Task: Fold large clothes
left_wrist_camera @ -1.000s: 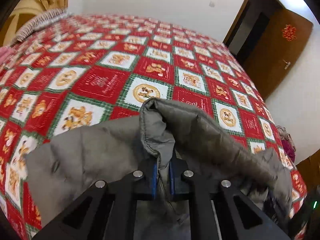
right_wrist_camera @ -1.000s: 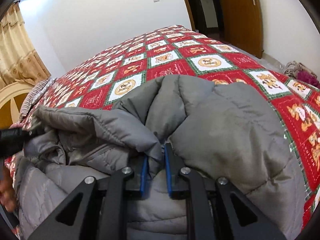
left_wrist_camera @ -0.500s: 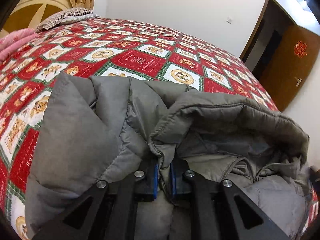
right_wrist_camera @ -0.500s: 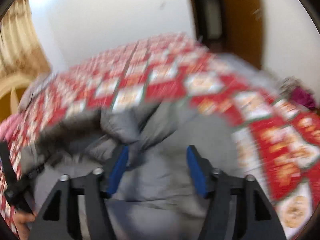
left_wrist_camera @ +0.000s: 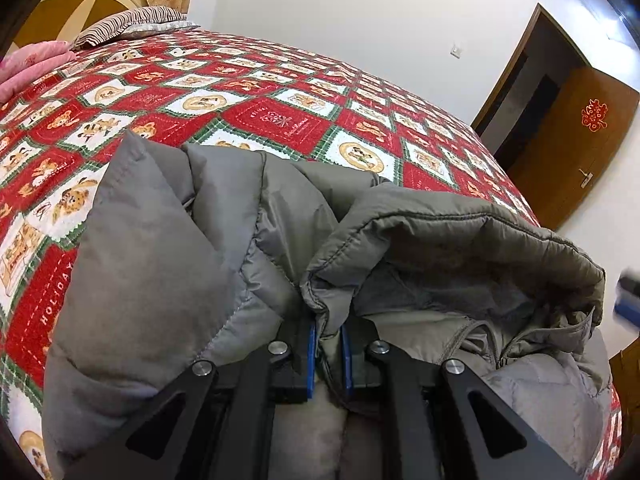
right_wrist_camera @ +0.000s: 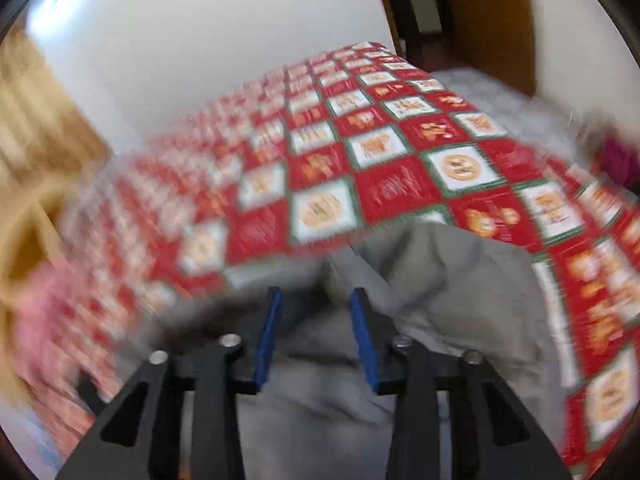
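Jaws: right gripper (right_wrist_camera: 316,300) released jacket (right_wrist_camera: 448,280), now closing empty; left gripper (left_wrist_camera: 328,330) still clamps hem.

Readable marks in the bedroom

"HOLIDAY" runs in white stitching along a red square of the red, white and green patchwork quilt (left_wrist_camera: 56,292); a red double-happiness character decorates the brown wooden door (left_wrist_camera: 595,115).

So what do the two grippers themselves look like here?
Both look alike. The left gripper and right gripper each have matte black angular arms with triangular cut-outs, round silver bolts at the joints, and flat blue pads on the fingers' inner faces. No cables, markings or sleeves show.
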Tool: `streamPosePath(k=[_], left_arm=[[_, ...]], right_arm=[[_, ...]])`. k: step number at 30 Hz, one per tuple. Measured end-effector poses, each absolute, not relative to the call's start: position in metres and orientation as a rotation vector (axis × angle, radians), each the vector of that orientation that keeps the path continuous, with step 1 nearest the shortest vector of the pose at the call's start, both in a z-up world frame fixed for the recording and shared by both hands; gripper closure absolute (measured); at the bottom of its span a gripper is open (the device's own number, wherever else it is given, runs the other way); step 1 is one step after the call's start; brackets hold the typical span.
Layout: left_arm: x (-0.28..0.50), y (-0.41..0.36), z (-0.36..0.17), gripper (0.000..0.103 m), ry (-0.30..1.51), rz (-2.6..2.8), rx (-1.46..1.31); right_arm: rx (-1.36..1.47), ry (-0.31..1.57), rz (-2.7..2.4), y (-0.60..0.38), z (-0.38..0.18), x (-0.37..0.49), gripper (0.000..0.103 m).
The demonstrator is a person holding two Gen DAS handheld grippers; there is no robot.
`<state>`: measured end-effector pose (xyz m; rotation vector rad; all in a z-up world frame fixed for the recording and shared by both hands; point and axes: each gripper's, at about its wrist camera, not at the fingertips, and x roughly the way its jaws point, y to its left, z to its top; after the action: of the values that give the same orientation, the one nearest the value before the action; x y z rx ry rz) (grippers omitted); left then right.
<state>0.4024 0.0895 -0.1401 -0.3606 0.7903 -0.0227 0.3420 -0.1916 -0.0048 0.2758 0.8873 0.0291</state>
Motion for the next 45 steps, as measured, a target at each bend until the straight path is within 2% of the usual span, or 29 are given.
streamPosePath(k=[1,2,3,7,10,12,15,20,21,23,29,33,35,36,38,41,45], left_arm=[[0.402,0.088,-0.140,0.092,0.790,-0.020,-0.354],[0.402,0.088,-0.140,0.092,0.788,-0.018,-0.352],[0.402,0.088,-0.140,0.092,0.788,-0.018,-0.352],[0.402,0.089,-0.140,0.092,0.786,-0.022,-0.358],[0.402,0.089,-0.140,0.092,0.785,-0.024,-0.360],[0.401,0.090,-0.141,0.092,0.785,-0.028,-0.365],[0.401,0.090,-0.140,0.092,0.784,-0.032,-0.369],[0.401,0.090,-0.140,0.092,0.784,-0.033,-0.374],[0.401,0.090,-0.140,0.092,0.784,-0.033,-0.374],[0.401,0.091,-0.140,0.092,0.784,-0.033,-0.375],[0.401,0.091,-0.140,0.092,0.784,-0.032,-0.374],[0.402,0.091,-0.140,0.092,0.785,-0.032,-0.375],[0.401,0.091,-0.140,0.092,0.785,-0.035,-0.380],[0.401,0.092,-0.140,0.092,0.784,-0.043,-0.390],[0.400,0.094,-0.139,0.092,0.777,-0.076,-0.427],[0.390,0.105,-0.133,0.091,0.743,-0.103,-0.498],[0.359,0.112,-0.093,0.090,0.633,-0.116,-0.449]], right_arm=[[0.198,0.893,-0.020,-0.184,-0.012,0.340,0.030],[0.134,0.897,-0.073,-0.177,-0.020,0.341,0.014],[0.100,0.908,-0.111,-0.172,-0.029,0.345,0.012],[0.115,0.966,-0.207,-0.179,-0.051,0.369,0.015],[0.233,1.029,-0.186,-0.208,-0.059,0.366,0.033],[0.258,1.039,-0.130,-0.221,-0.053,0.346,0.033],[0.199,1.035,-0.111,-0.236,-0.050,0.301,0.027],[0.151,1.007,-0.242,-0.272,-0.036,0.260,0.027],[0.152,0.972,-0.261,-0.276,-0.027,0.259,0.029],[0.222,0.895,-0.211,-0.280,-0.007,0.261,0.040],[0.426,0.720,0.038,-0.244,0.027,0.322,0.042],[0.434,0.795,0.020,-0.224,-0.009,0.361,0.051],[0.365,0.949,-0.002,-0.211,-0.052,0.364,0.054],[0.303,0.960,0.005,-0.206,-0.073,0.357,0.054],[0.162,0.825,0.019,-0.194,-0.082,0.339,0.053],[0.115,0.816,-0.003,-0.186,-0.082,0.337,0.051],[0.113,0.802,-0.001,-0.190,-0.081,0.332,0.050]])
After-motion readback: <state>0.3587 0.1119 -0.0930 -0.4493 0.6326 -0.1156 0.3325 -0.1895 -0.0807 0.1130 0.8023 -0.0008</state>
